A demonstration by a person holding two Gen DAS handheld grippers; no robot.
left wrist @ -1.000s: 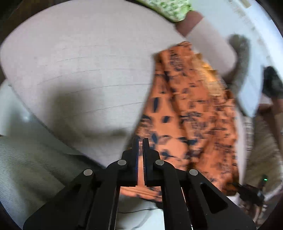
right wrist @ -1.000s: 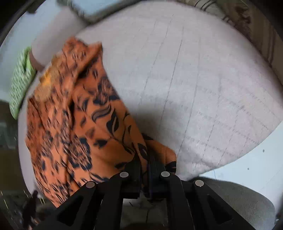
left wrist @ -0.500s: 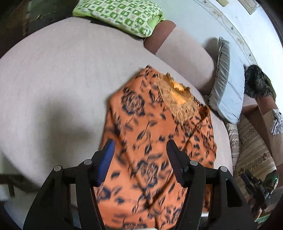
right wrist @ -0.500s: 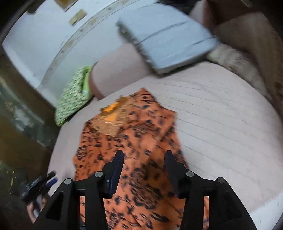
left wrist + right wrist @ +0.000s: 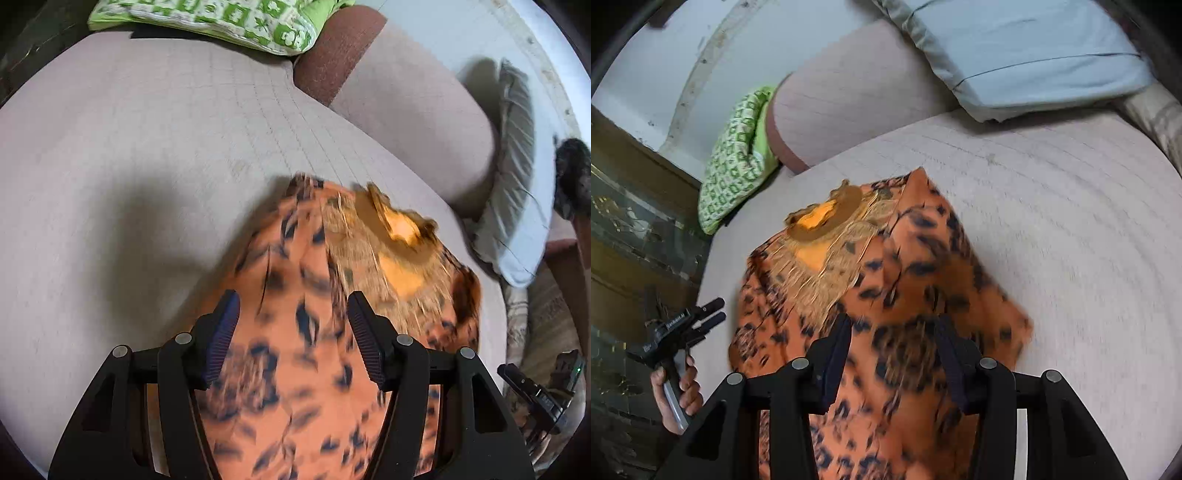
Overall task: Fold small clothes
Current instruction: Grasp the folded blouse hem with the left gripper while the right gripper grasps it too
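Orange garment (image 5: 306, 332) w/ dark floral print lies spread on the pale quilted bed surface (image 5: 129, 166). Gold-trimmed neckline (image 5: 827, 225) points toward the bolster (image 5: 857, 92) at the far end. One side of the garment looks folded over onto the body; the edge there is blurred, so exact fold line can't be told.

Left gripper (image 5: 291, 332): jaws wide apart, nothing held, positioned over the garment's lower-mid area. Contact w/ fabric can't be told.

Right gripper (image 5: 894, 354): jaws also wide apart, empty, above the garment's mid section. Contact likewise unclear.

In the right wrist view the left gripper shows again at lower left, held in the person's left hand (image 5: 677, 391), off the bed edge beside the garment.

Surroundings: green-and-white patterned cushion (image 5: 221, 18) at the far end next to the bolster; light blue pillow (image 5: 1027, 51) leaning at the bolster's other end.
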